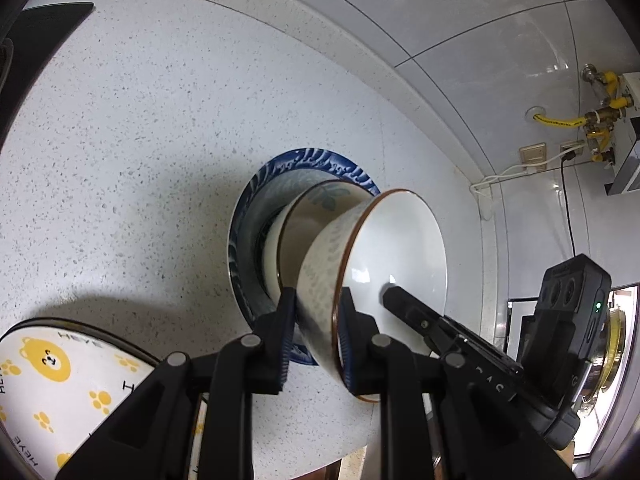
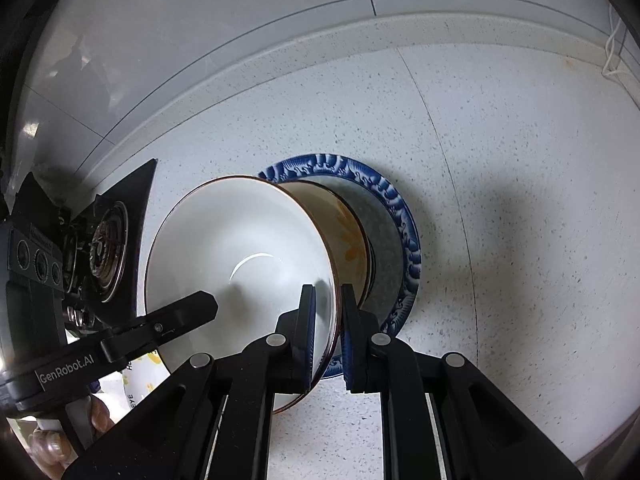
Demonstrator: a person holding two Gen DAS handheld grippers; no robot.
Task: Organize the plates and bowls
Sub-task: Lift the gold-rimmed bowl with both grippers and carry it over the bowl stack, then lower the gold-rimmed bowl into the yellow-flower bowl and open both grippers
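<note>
Bowl [image 1: 384,256] rim sits clamped between both grippers' jaws, left gripper [image 1: 316,320] and right gripper [image 2: 328,320] pinching opposite sides, above a second bowl [image 1: 316,204] on the blue plate [image 1: 312,160]

The top bowl [image 2: 240,256] hides most of the blue-rimmed plate [image 2: 404,216].

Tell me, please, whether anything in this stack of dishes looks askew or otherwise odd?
Yes, the top bowl looks off. It sits tilted rather than nested flat in the bowl beneath, above the blue plate. Both the left gripper and right gripper pinch its rim. No chips or spills are visible.
</note>
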